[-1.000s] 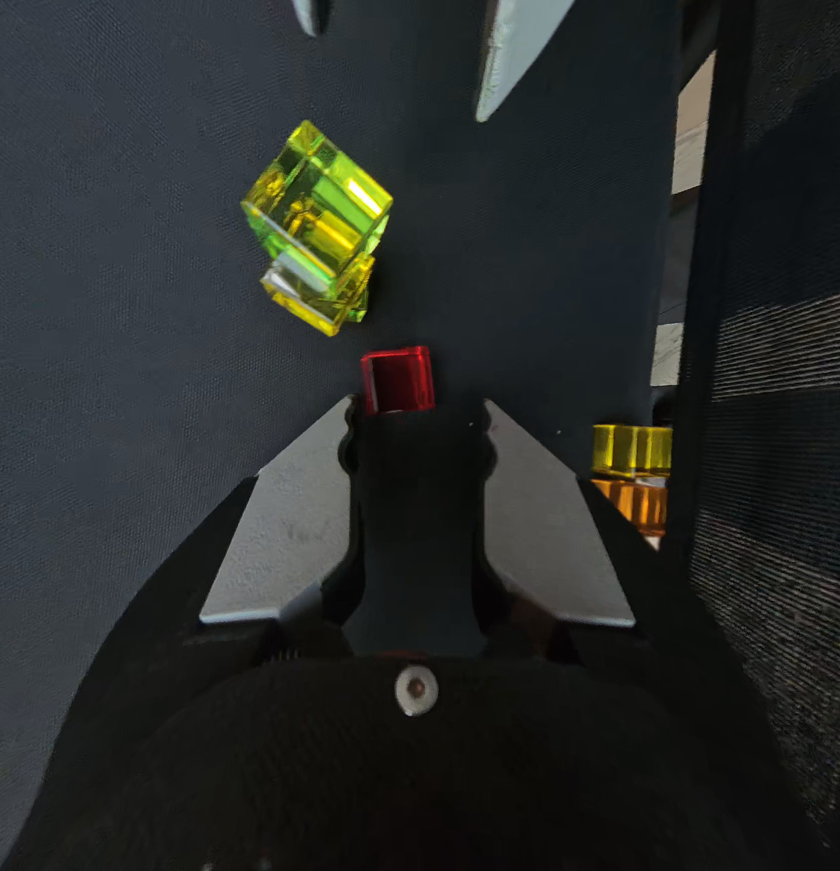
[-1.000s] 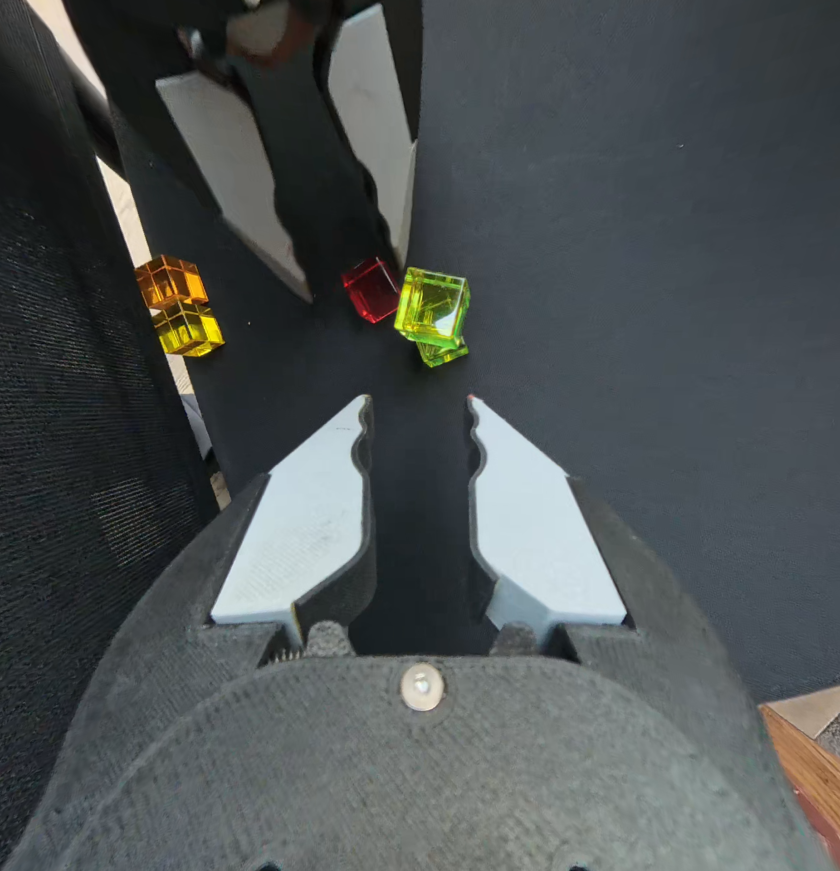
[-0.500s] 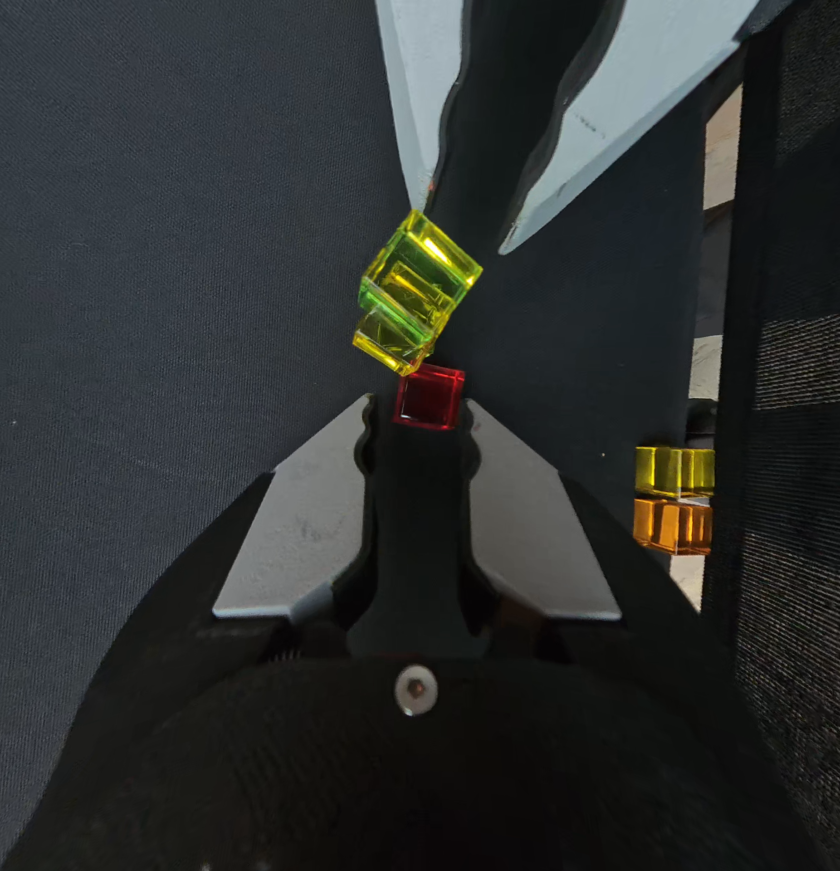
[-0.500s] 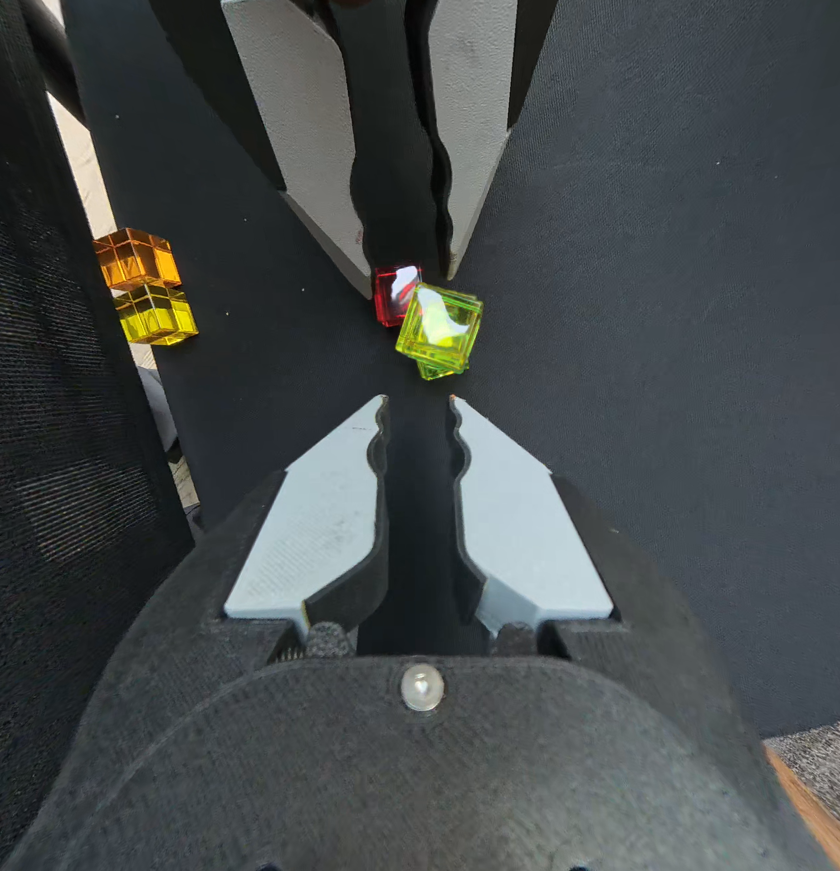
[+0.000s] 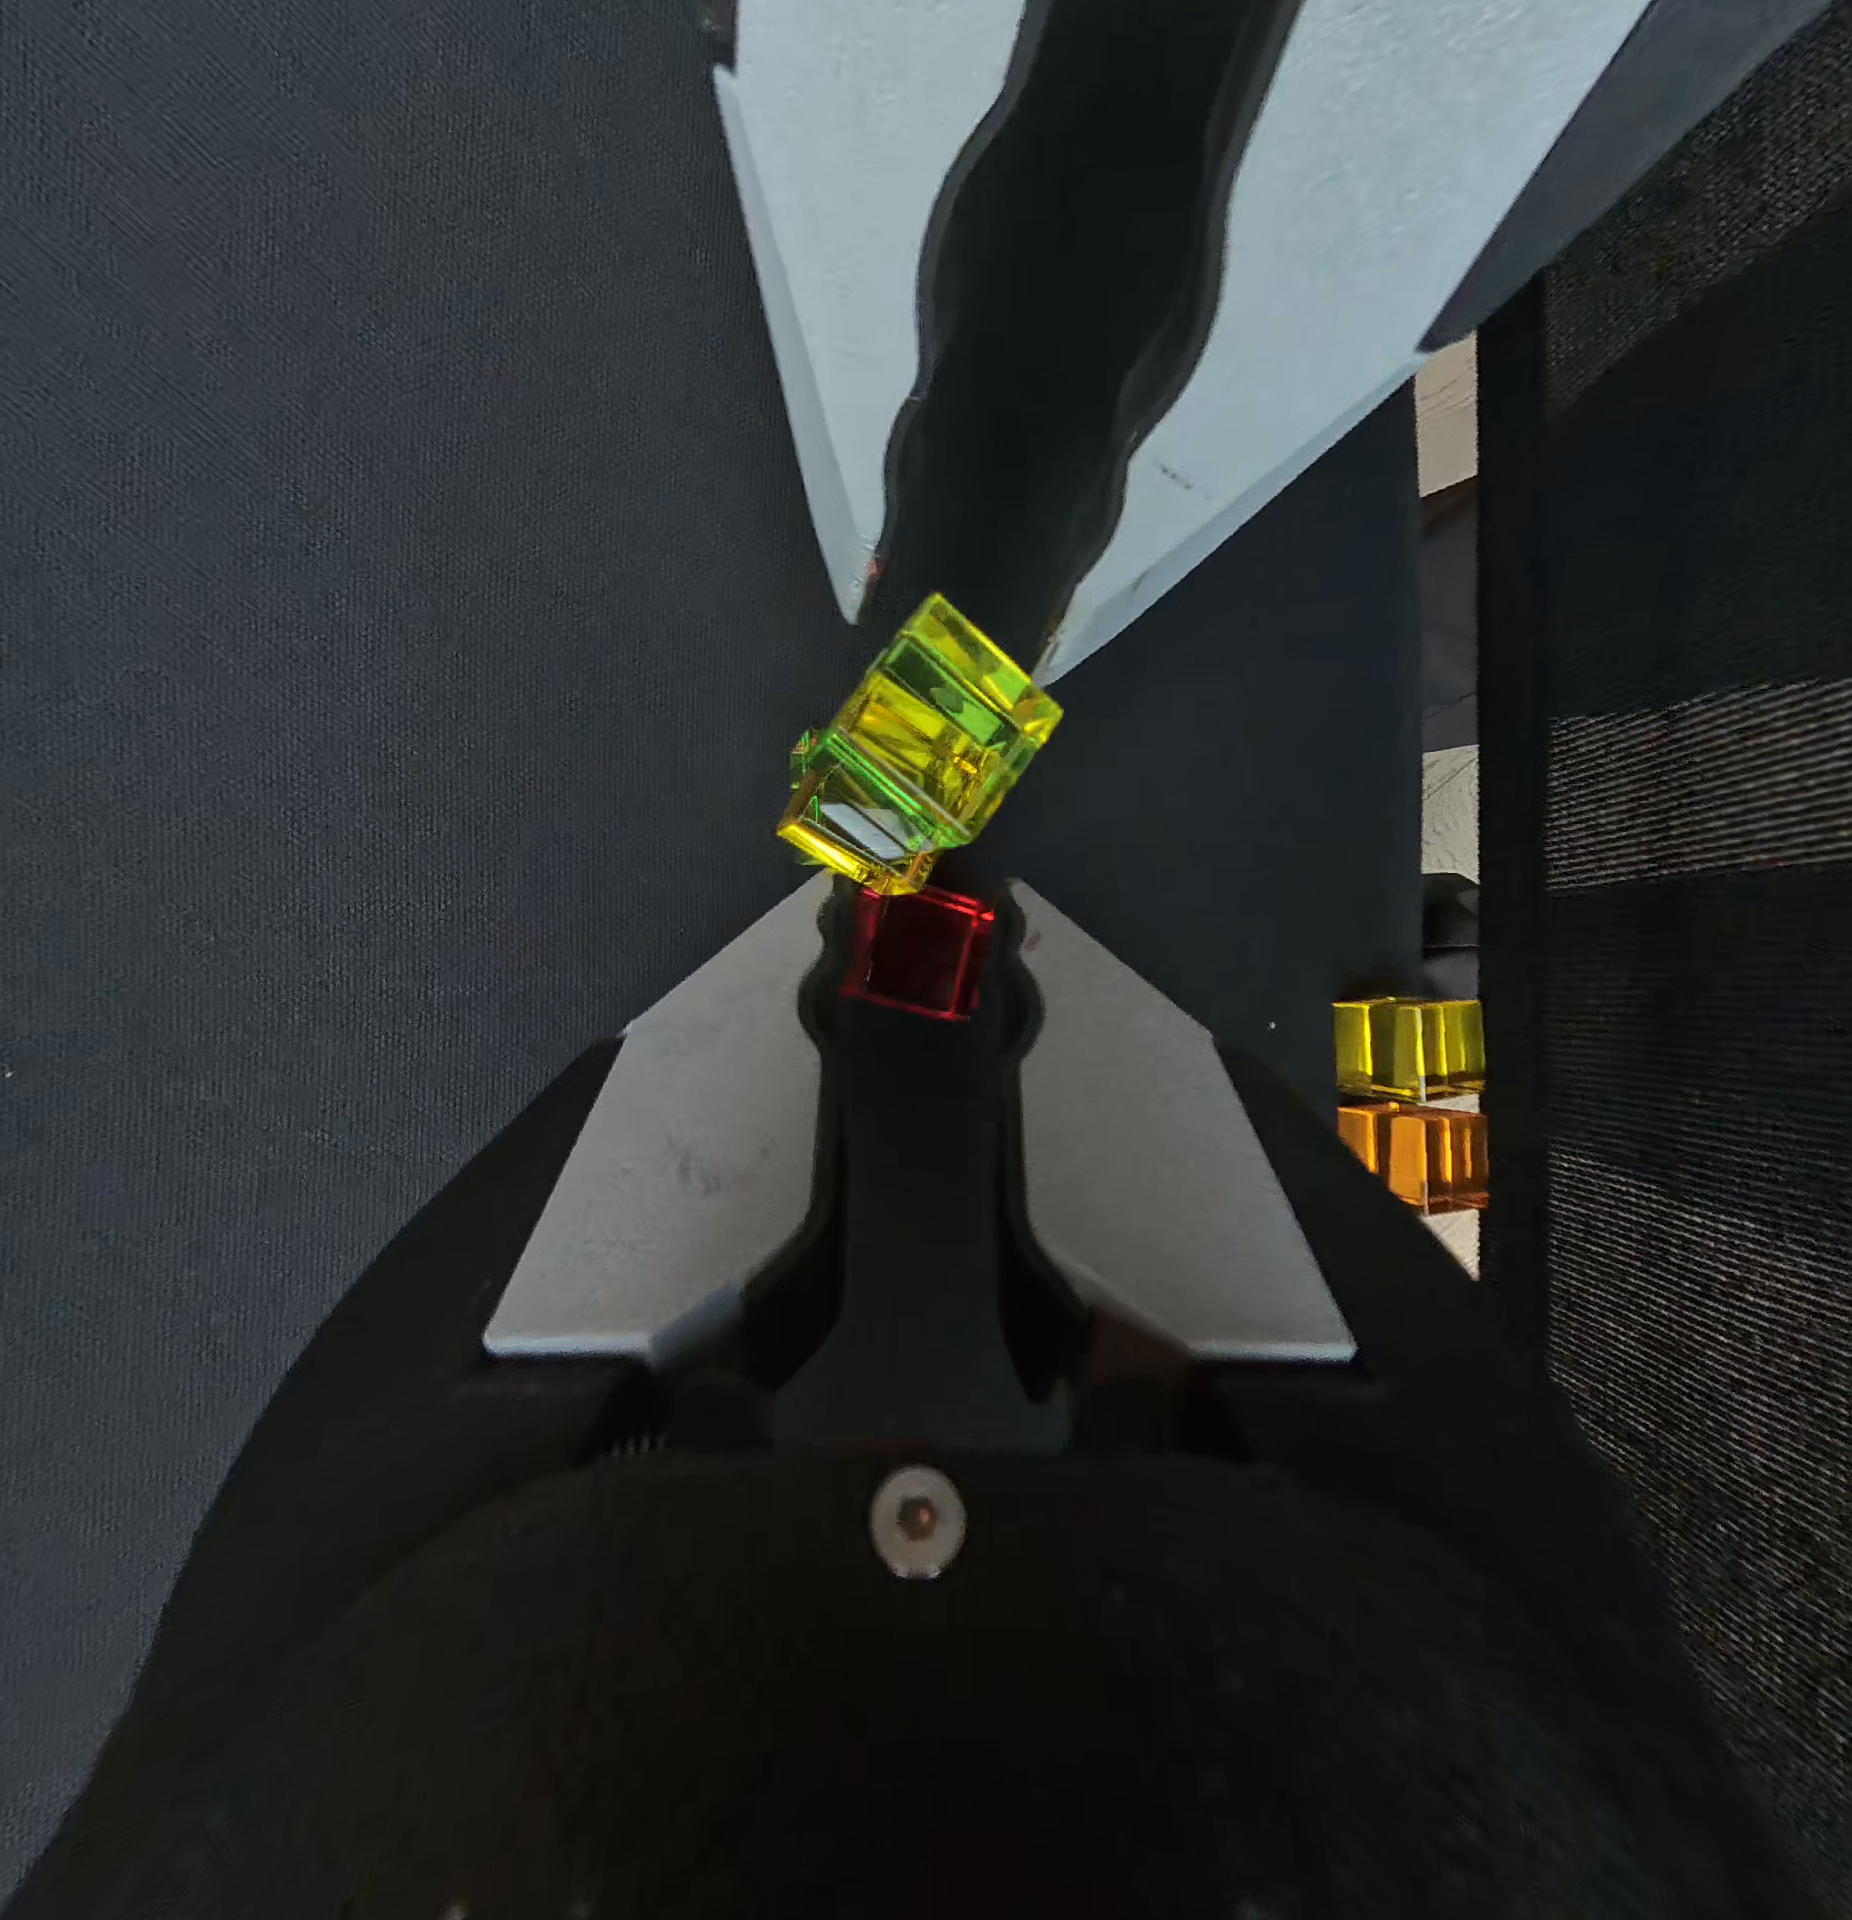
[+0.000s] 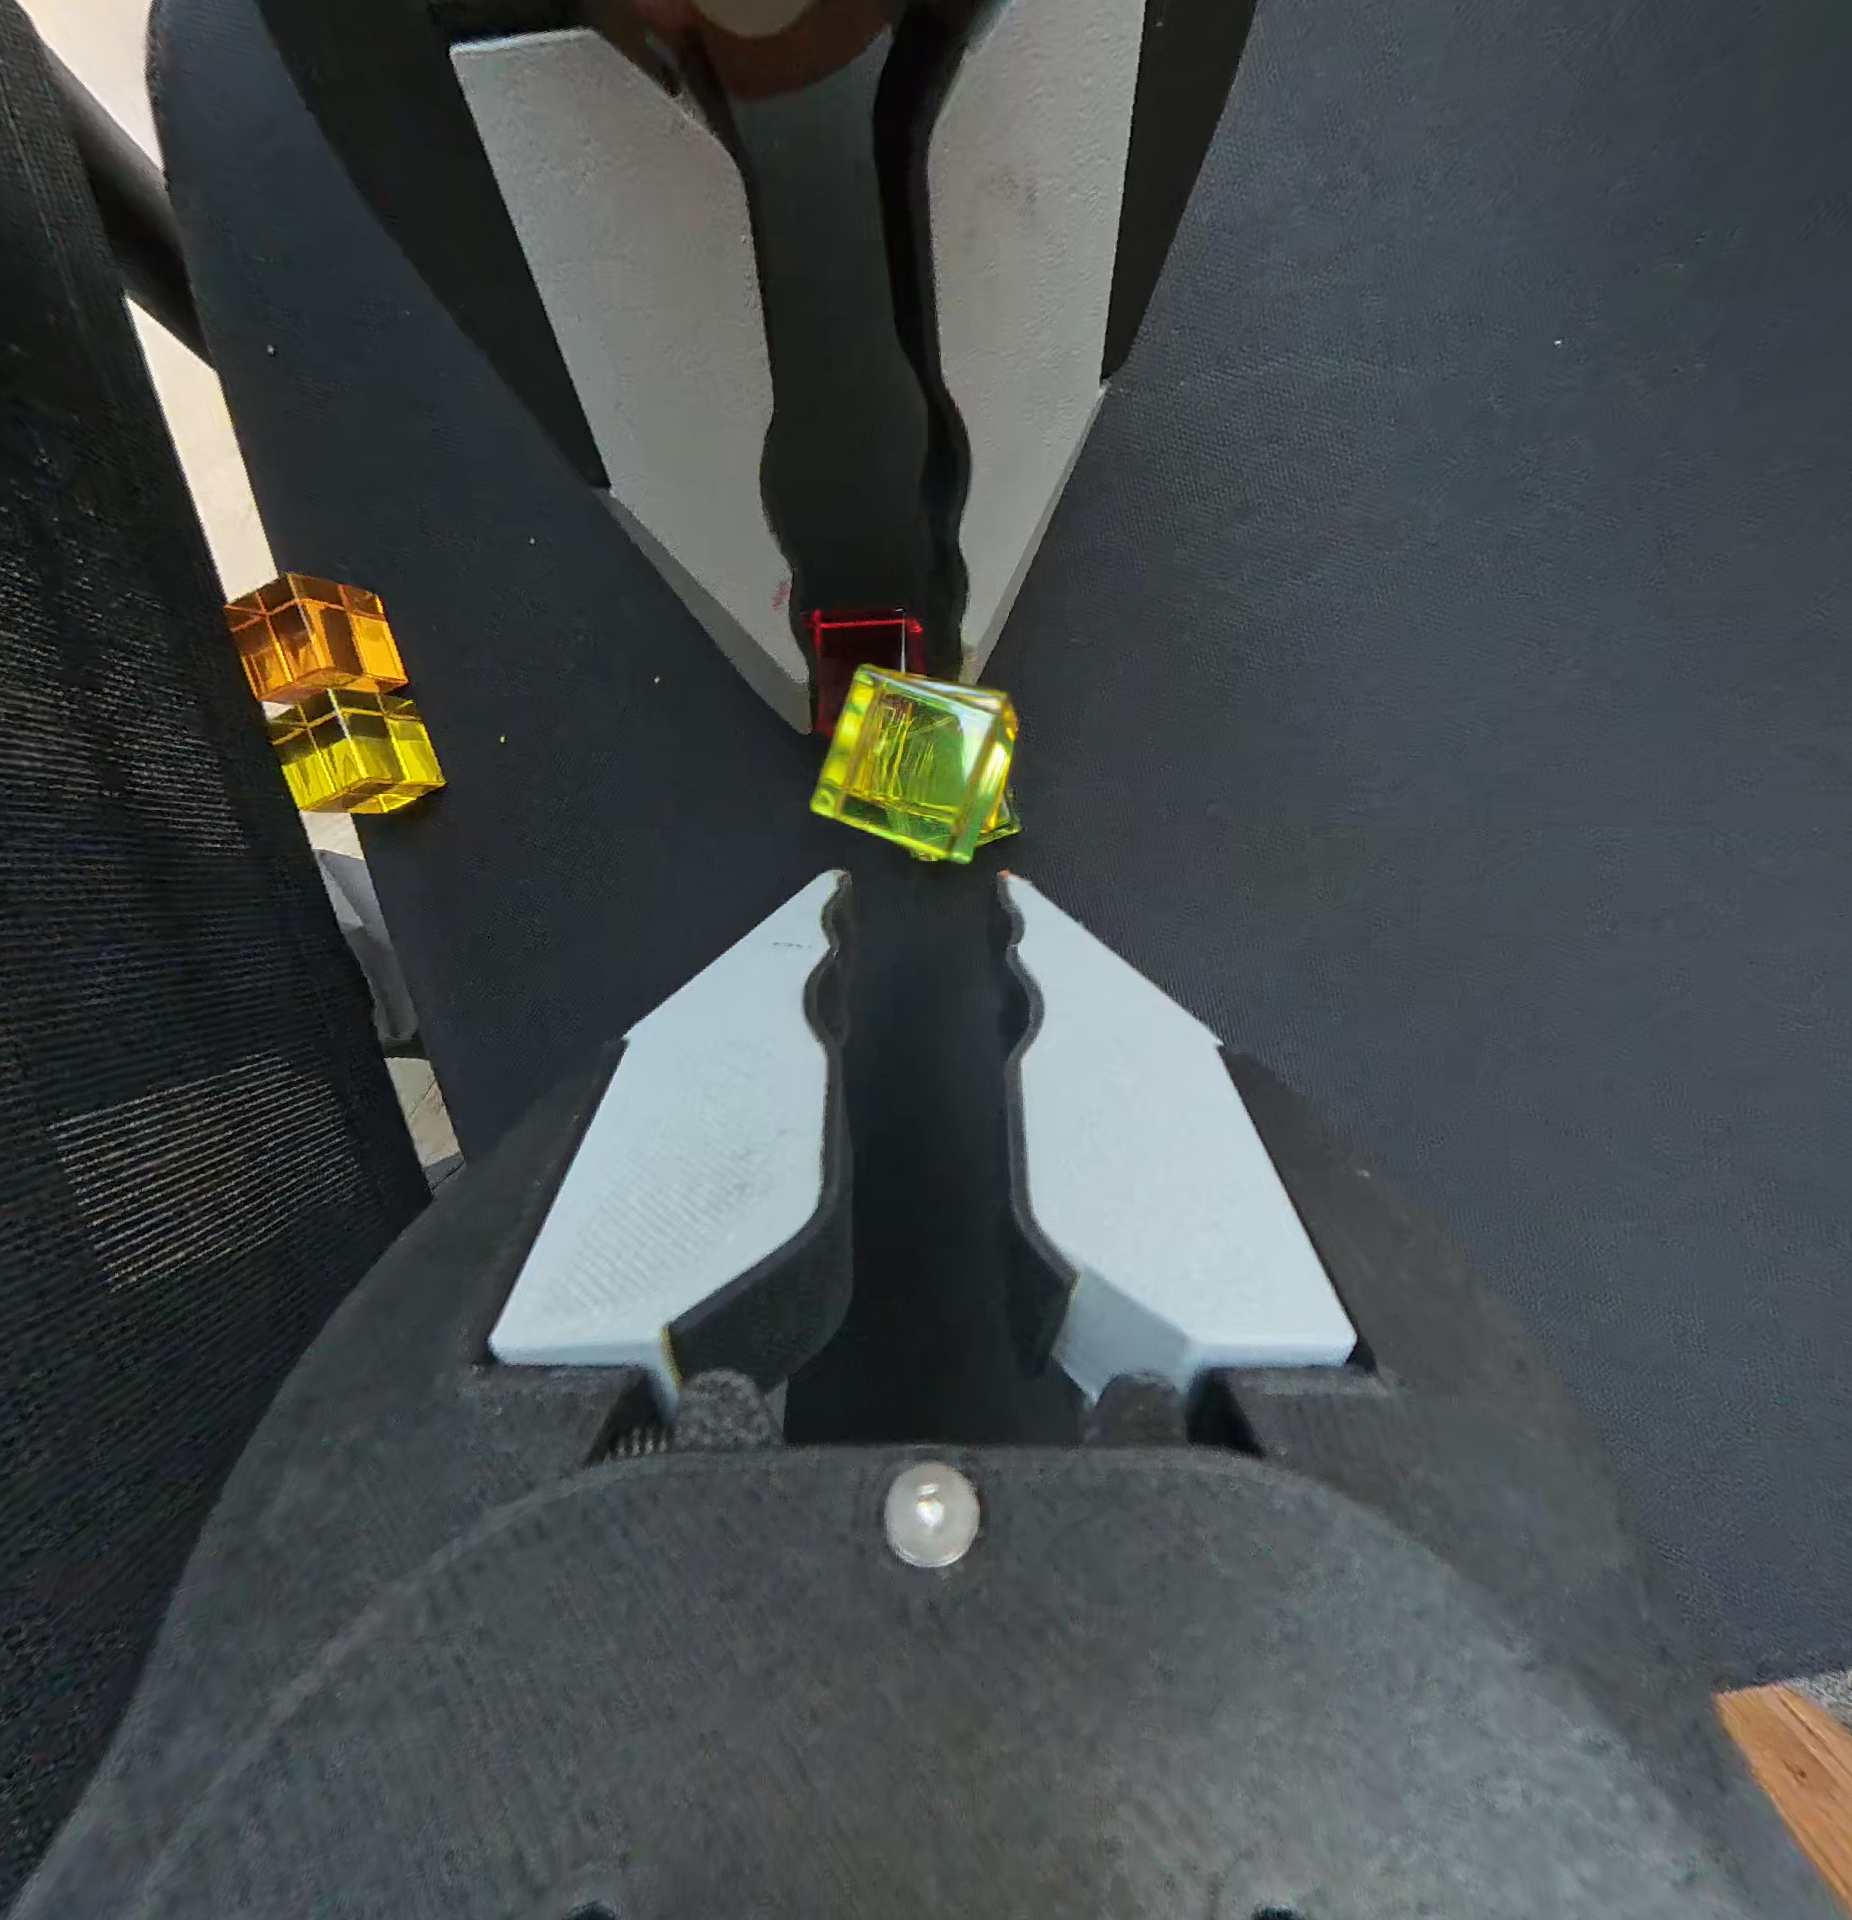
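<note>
A clear red cube (image 5: 917,951) lies on the dark cloth (image 5: 382,727) between the tips of my left gripper (image 5: 920,896), whose jaws have closed in on its two sides. It also shows in the right wrist view (image 6: 862,646), between the left gripper's white fingers (image 6: 641,312). A tilted clear yellow-green cube (image 6: 917,764) touches the red cube's far edge, with a smaller yellow-green piece showing under it. My right gripper (image 6: 922,883) is open and empty, its tips just short of this cube. In the left wrist view its pale blue fingers (image 5: 828,312) flank the cube (image 5: 922,748).
An orange cube (image 6: 314,634) and a yellow cube (image 6: 356,748) sit side by side at the cloth's edge; they also show in the left wrist view (image 5: 1415,1153) (image 5: 1405,1044). Black mesh (image 6: 91,831) rises beside them. A wooden corner (image 6: 1805,1787) shows at the lower right. Only a small space, under 4 cm, lies between the two pairs of fingers.
Both grippers moved in toward each other. My left jaws narrowed around the red cube, which now sits between the tips. My right gripper came up to the yellow-green cube.
</note>
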A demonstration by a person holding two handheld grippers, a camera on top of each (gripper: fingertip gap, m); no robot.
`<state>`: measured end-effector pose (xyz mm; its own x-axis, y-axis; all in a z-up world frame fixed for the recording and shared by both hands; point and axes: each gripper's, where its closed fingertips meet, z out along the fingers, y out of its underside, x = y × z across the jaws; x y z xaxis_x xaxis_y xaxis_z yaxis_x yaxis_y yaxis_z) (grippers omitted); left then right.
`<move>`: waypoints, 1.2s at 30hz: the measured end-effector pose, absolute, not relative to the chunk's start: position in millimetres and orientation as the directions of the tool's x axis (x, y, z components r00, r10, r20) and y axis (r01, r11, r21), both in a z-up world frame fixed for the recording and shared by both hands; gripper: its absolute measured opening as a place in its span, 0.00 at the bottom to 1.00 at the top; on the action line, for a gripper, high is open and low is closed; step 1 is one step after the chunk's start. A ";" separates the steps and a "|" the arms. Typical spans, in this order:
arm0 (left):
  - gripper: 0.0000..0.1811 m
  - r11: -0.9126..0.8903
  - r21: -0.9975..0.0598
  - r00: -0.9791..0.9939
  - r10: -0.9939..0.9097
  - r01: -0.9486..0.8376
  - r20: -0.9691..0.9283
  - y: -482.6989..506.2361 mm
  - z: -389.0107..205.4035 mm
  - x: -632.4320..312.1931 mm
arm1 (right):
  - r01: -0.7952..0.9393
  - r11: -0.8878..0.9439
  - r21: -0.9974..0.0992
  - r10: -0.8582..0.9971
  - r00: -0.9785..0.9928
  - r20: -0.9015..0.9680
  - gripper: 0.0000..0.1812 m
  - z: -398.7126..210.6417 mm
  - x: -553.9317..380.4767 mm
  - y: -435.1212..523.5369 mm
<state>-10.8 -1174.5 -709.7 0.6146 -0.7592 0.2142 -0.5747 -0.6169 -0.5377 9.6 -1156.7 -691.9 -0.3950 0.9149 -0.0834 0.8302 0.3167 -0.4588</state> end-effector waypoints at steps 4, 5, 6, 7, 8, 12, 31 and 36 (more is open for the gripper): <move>0.14 -0.628 -0.541 0.623 -0.749 -0.560 0.224 -1172.2 -709.3 -8.5 | 0.832 0.313 -0.458 0.918 -0.389 -0.078 0.12 -693.4 5.9 -1154.1; 0.14 -0.627 -0.542 0.625 -0.749 -0.559 0.222 -1171.9 -709.3 -7.9 | 0.832 0.315 -0.458 0.917 -0.390 -0.078 0.12 -693.7 5.1 -1154.2; 0.15 -0.628 -0.543 0.627 -0.748 -0.558 0.220 -1171.7 -709.3 -7.5 | 0.831 0.317 -0.457 0.917 -0.391 -0.076 0.11 -694.0 4.4 -1154.2; 0.15 -0.630 -0.542 0.628 -0.745 -0.555 0.223 -1172.0 -709.4 -7.0 | 0.831 0.318 -0.457 0.917 -0.392 -0.074 0.11 -694.3 3.7 -1154.2; 0.15 -0.633 -0.542 0.631 -0.743 -0.552 0.225 -1172.1 -709.4 -6.6 | 0.831 0.319 -0.456 0.917 -0.392 -0.072 0.11 -694.6 3.1 -1154.1; 0.15 -0.632 -0.542 0.631 -0.743 -0.553 0.224 -1173.1 -709.9 -5.5 | 0.833 0.314 -0.455 0.920 -0.385 -0.070 0.11 -695.4 1.2 -1152.7; 0.26 -0.640 -0.473 0.666 -0.733 -0.605 0.139 -1188.2 -725.4 -22.3 | 0.871 0.248 -0.424 0.938 -0.325 -0.117 0.15 -700.1 13.5 -1145.6; 0.17 -0.571 -0.463 0.629 -0.777 -0.678 0.038 -1188.3 -738.5 -22.3 | 0.880 0.225 -0.418 0.944 -0.304 -0.131 0.15 -701.4 14.1 -1143.7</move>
<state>-22.3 -1188.3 -738.5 0.6285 -0.7769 0.0381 -0.6776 -0.5710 -0.4635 14.1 -1143.7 -701.4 -0.3037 0.9438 -0.1305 0.8800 0.2254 -0.4181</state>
